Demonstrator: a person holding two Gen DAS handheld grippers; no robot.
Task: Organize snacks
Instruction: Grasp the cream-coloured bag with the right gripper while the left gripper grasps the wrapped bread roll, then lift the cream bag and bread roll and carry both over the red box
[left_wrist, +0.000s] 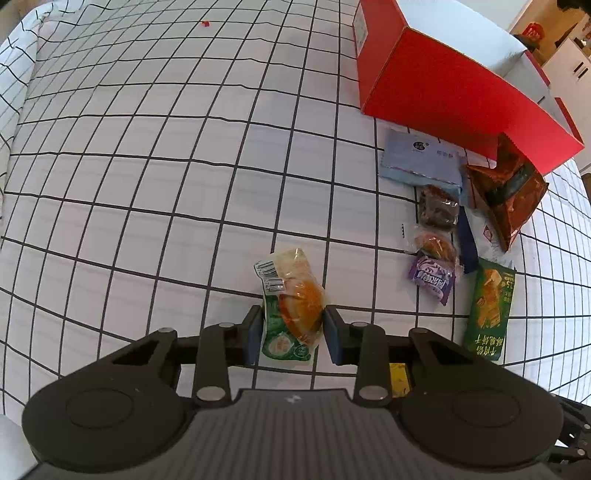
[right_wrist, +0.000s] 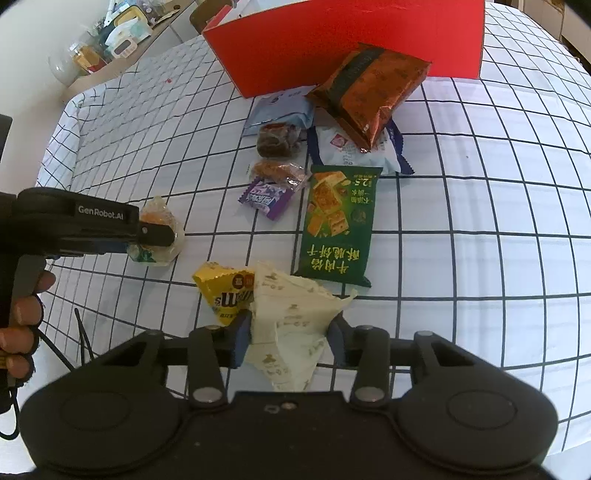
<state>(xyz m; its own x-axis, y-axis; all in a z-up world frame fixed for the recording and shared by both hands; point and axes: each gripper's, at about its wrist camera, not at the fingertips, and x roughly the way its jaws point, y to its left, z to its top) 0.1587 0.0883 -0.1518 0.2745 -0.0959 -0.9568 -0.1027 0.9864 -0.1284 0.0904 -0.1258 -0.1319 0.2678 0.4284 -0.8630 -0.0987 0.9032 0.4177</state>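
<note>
Left gripper (left_wrist: 291, 332) pitched steeply down, pads clamped on the green-and-orange snack packet (left_wrist: 291, 302) lying on the checked tablecloth (left_wrist: 147, 184); right gripper (right_wrist: 290, 336) likewise tilted down, shut on a cream paper packet (right_wrist: 291, 325) beside the yellow candy bag (right_wrist: 225, 291). Wide bare cloth to the left; other snacks crowded before the red box (left_wrist: 436, 85)
</note>
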